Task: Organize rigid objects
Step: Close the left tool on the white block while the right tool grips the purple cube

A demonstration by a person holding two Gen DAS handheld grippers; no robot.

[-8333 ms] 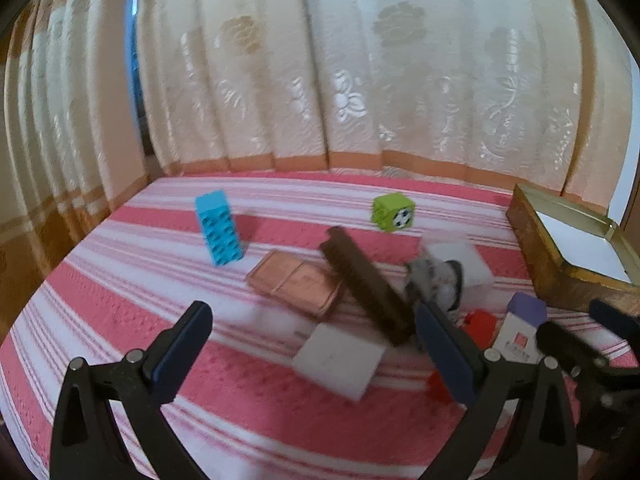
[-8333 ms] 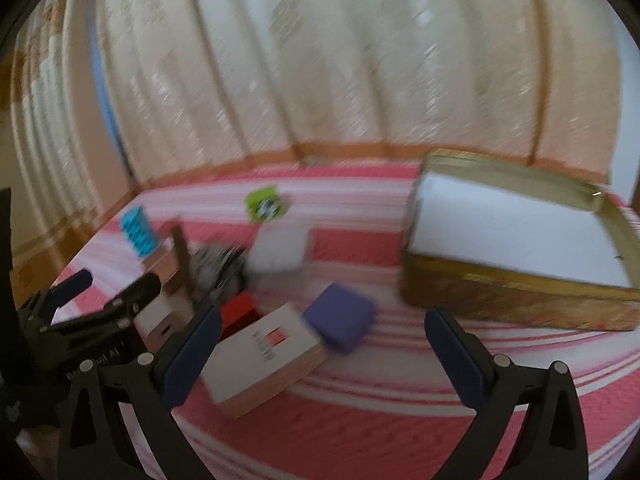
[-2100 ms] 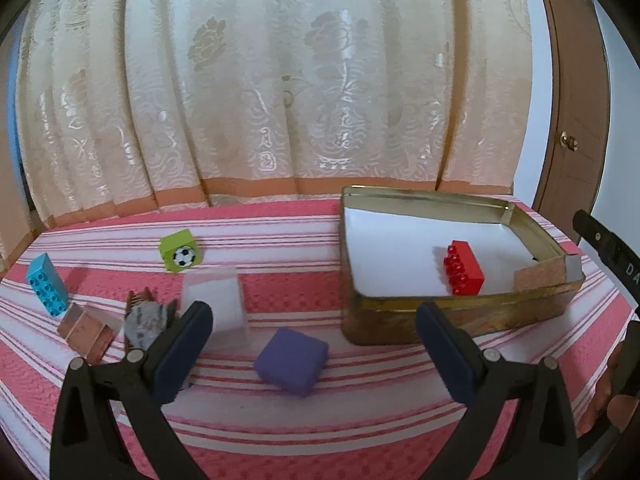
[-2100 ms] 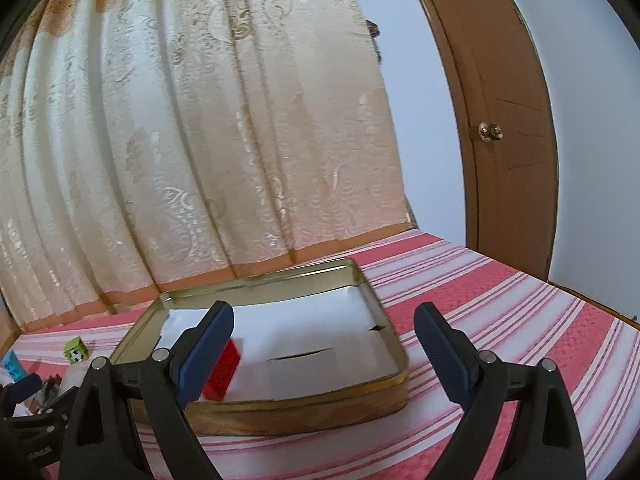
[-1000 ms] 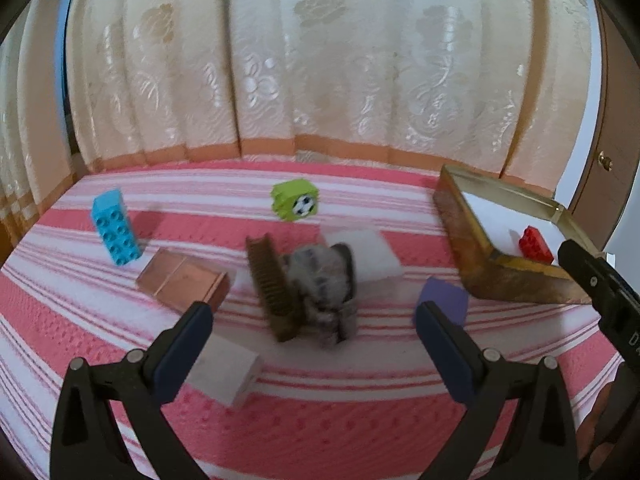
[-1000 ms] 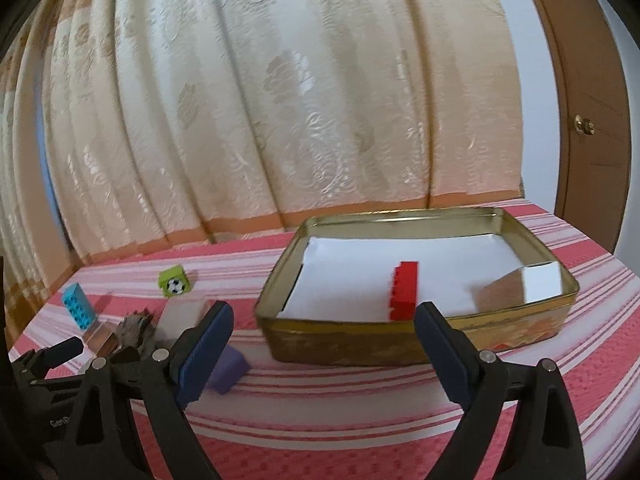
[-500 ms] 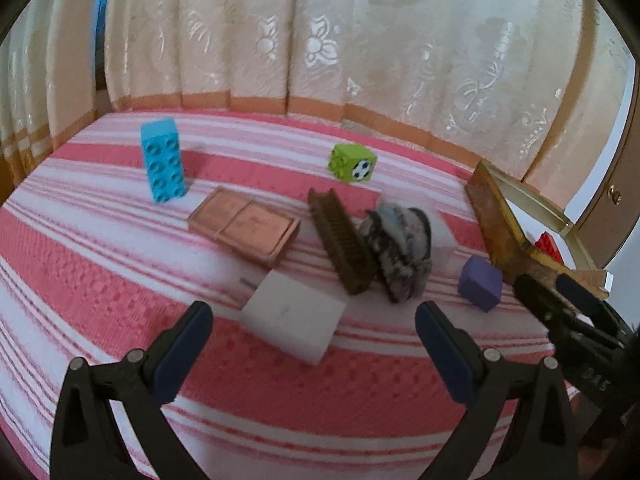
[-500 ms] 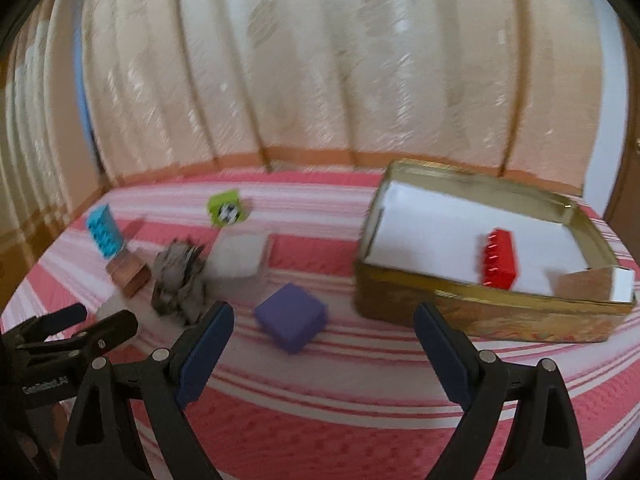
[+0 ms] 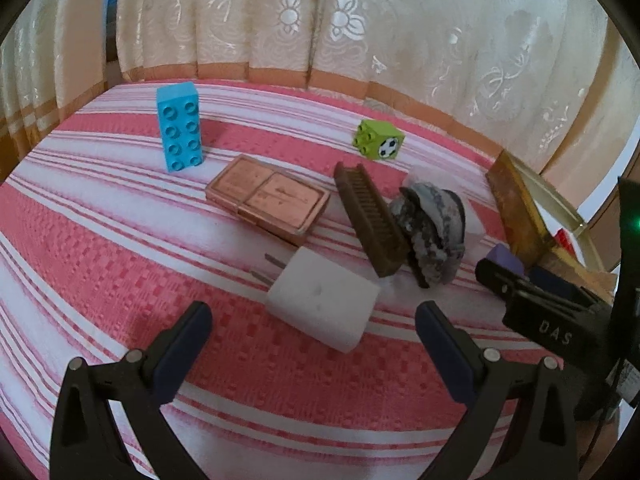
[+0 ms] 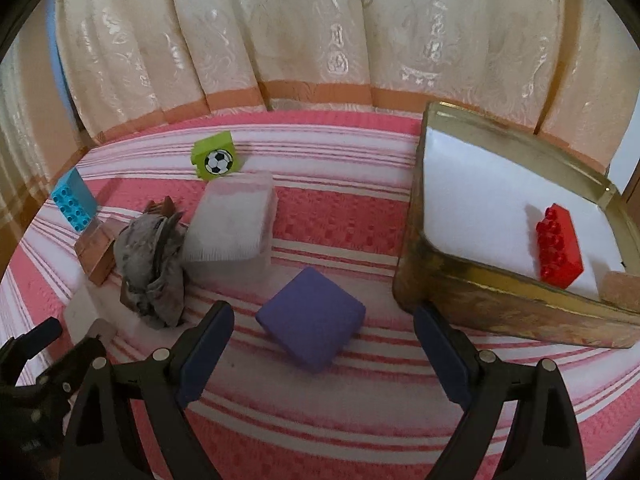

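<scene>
Both claws are held wide open and empty: the left claw (image 9: 312, 344) before a white plug (image 9: 324, 306), the right claw (image 10: 324, 344) before a purple block (image 10: 311, 318). Farther right, a red brick (image 10: 559, 246) is seen inside the tin (image 10: 480, 292).

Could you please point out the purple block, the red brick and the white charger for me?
purple block (image 10: 311, 317): right wrist view, top face.
red brick (image 10: 559, 247): right wrist view, studded top.
white charger (image 9: 324, 304): left wrist view, body's top face.

A cream floral curtain (image 9: 360, 20) with an orange band hangs behind the pink-striped tablecloth (image 9: 100, 240).
</scene>
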